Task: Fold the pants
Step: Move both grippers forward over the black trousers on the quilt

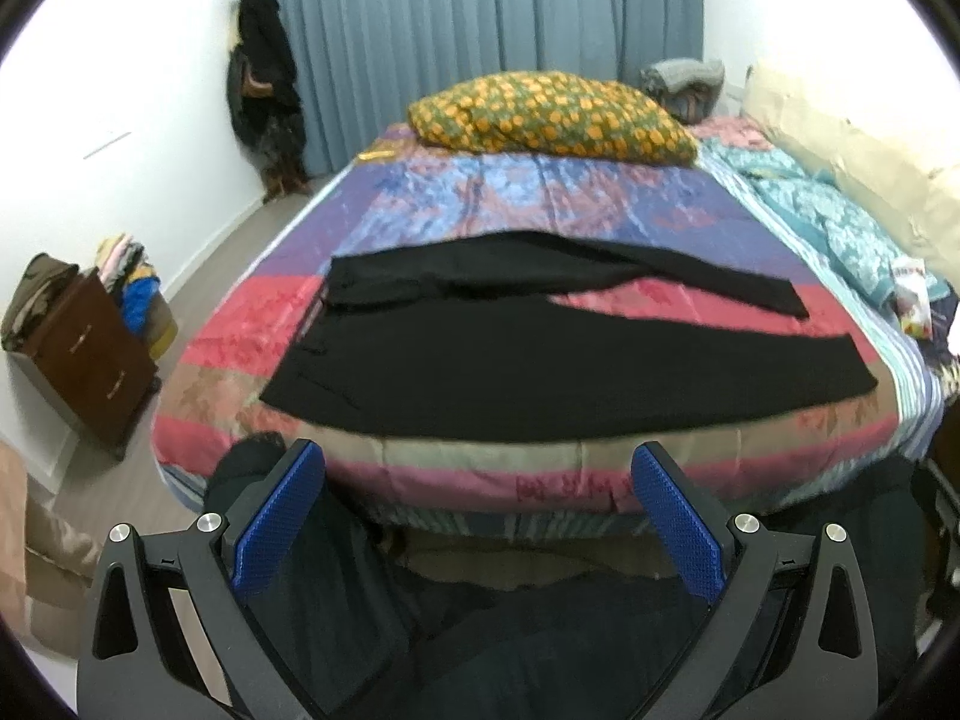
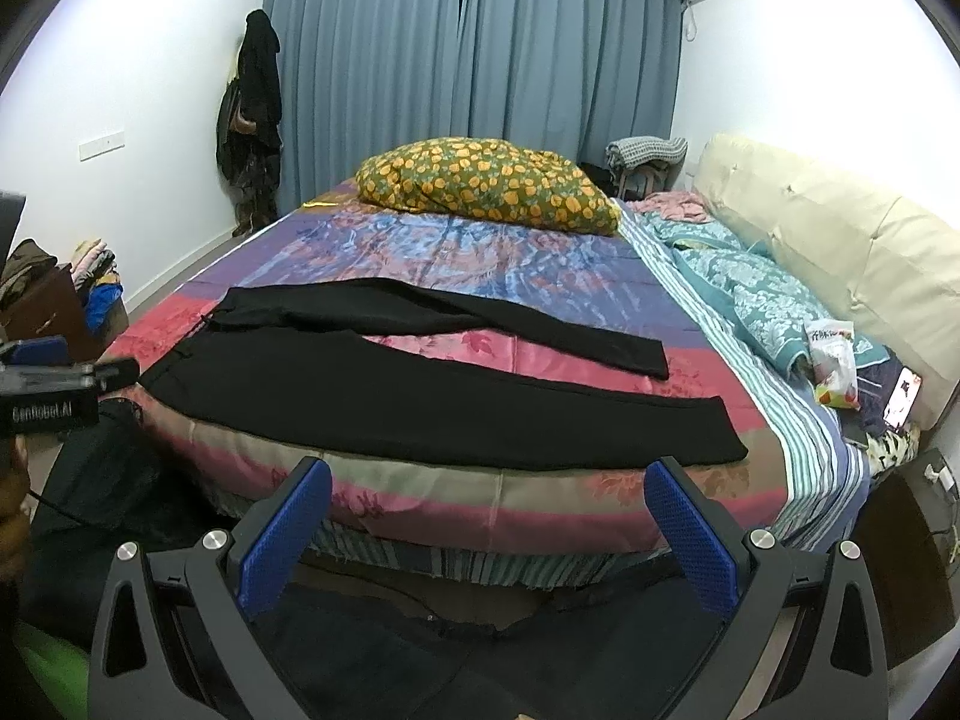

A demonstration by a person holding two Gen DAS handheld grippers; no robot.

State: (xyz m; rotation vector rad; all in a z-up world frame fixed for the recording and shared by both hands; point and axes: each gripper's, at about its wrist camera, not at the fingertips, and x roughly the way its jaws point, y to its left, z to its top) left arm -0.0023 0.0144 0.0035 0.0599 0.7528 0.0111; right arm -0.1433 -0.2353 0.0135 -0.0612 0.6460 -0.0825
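Across the bed [image 2: 420, 258], black pants [image 2: 432, 396] lie flat, legs spread, waist to the left. Left gripper [image 1: 477, 468] and right gripper [image 2: 489, 483] hover short of the near edge, fingers wide apart, holding nothing.

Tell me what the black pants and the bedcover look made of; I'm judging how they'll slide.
Black pants: matte, limp woven or knit cloth, no sheen, lying flat; exact fibre unclear. Bedcover: glossy, satin-like quilted fabric, showing bright highlights and stitched panels, so probably slippery.
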